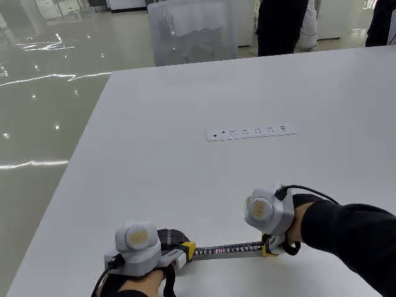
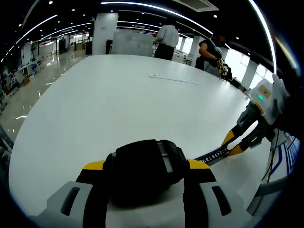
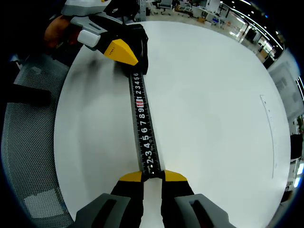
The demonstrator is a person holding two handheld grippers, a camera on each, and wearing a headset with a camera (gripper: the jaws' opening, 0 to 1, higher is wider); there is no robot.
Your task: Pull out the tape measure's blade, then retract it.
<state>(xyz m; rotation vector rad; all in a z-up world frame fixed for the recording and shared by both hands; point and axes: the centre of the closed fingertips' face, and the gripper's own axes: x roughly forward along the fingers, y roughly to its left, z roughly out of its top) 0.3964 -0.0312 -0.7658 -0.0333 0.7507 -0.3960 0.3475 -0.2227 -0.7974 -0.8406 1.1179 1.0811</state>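
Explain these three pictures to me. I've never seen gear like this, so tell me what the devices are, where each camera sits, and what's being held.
There is no robot here: a person holds a two-jaw gripper in each hand. The head view comes from a headset camera looking down at a white table. The two round pictures come from cameras riding on the grippers, looking forward along their jaws. The left gripper is clamped around the black tape measure case. The right gripper pinches the end of the blade, which lies pulled out across the table between the two. Farther back on the table lies a white power strip.
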